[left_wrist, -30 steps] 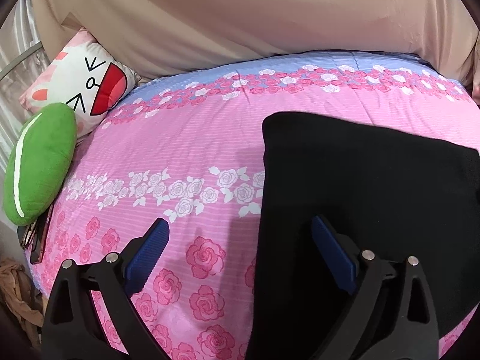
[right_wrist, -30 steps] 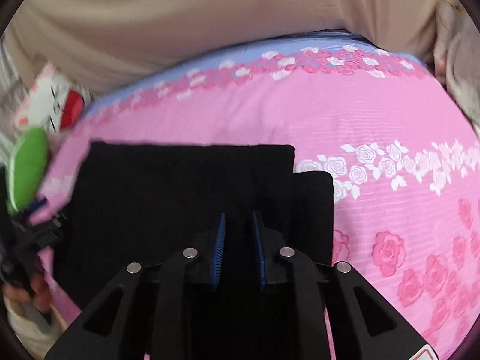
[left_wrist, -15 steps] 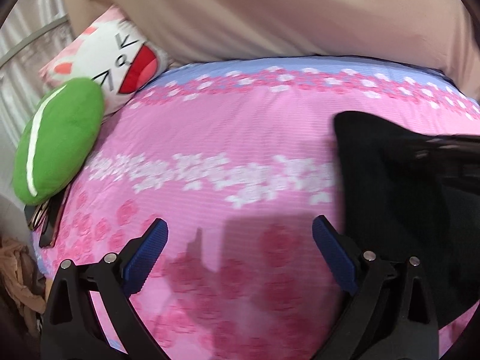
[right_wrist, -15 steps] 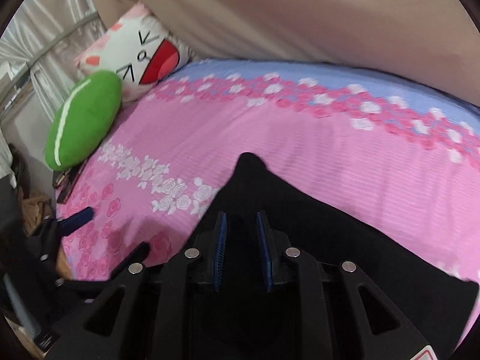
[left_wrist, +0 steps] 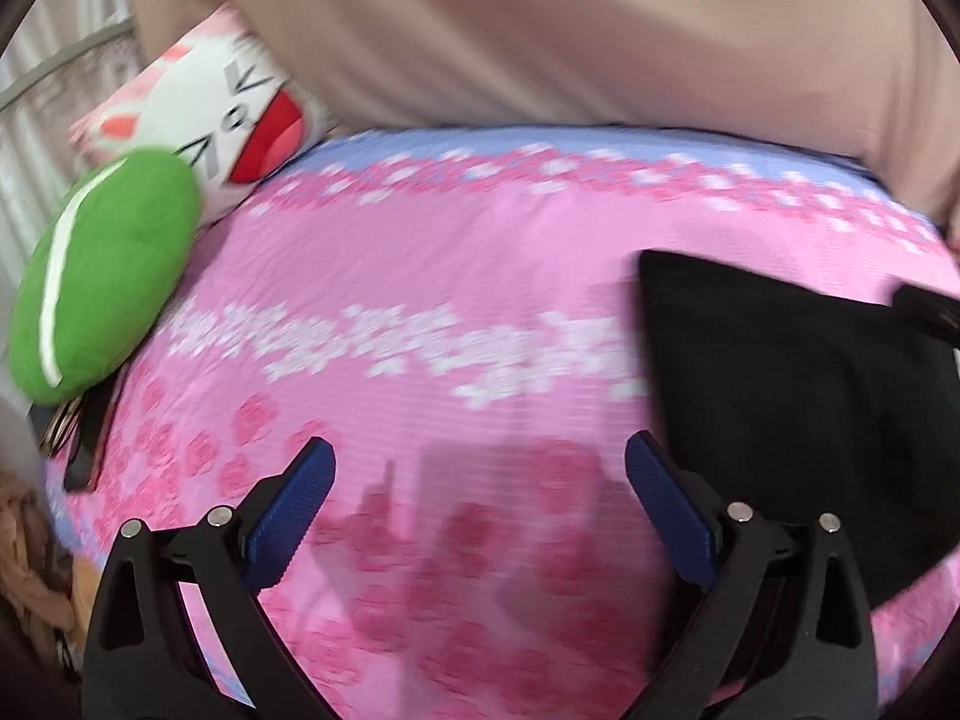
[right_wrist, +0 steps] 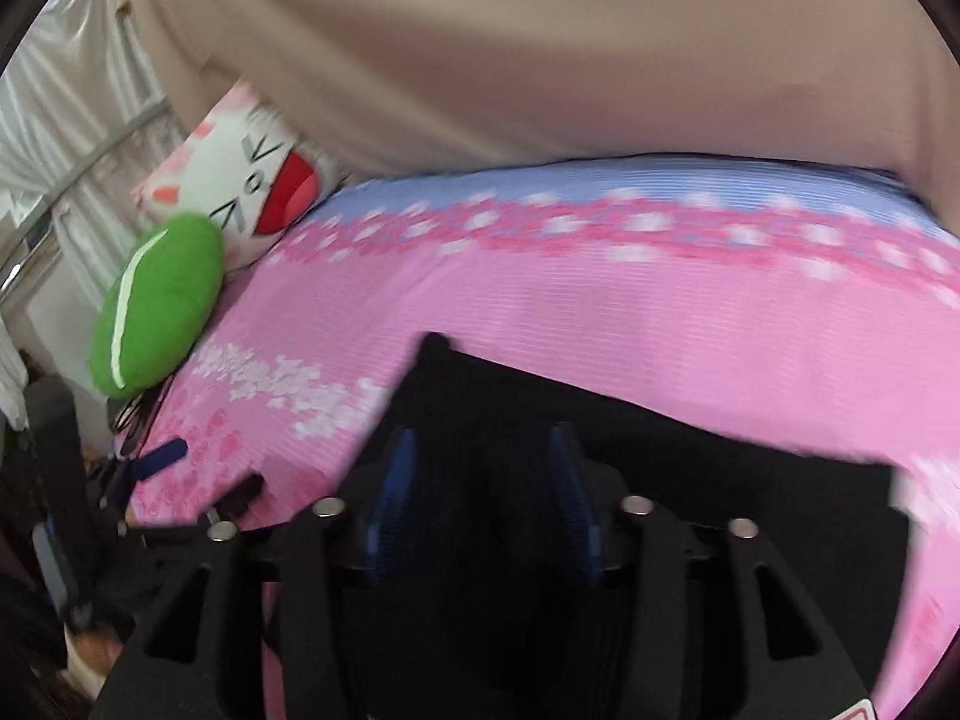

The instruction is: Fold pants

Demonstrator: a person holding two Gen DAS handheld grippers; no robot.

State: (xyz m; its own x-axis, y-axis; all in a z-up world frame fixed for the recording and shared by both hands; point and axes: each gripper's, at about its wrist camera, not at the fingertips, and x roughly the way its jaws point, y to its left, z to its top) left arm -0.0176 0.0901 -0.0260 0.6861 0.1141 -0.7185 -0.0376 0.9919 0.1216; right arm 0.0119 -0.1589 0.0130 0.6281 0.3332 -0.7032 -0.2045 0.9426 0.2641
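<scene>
Left wrist view: the pants (left_wrist: 798, 396) sit further right than a second ago, no longer under the left gripper (left_wrist: 480, 492), whose jaws gape wide over the pink bedspread (left_wrist: 420, 276).

Right wrist view: the right gripper (right_wrist: 483, 480), earlier nearly closed, has spread apart above the pants (right_wrist: 690, 468); nothing is gripped.

Both cams sit low and close over the pink floral bed (left_wrist: 480, 276), looking forward along their own claw fingers toward the beige wall (left_wrist: 540, 30) at the far side. The left wrist view hangs off the bed's near-left part, the right wrist view right over the black pants (right_wrist: 600, 432). Both catch the green cushion (left_wrist: 102, 282), the cat pillow (right_wrist: 252, 180) and the bed's blue far edge.
</scene>
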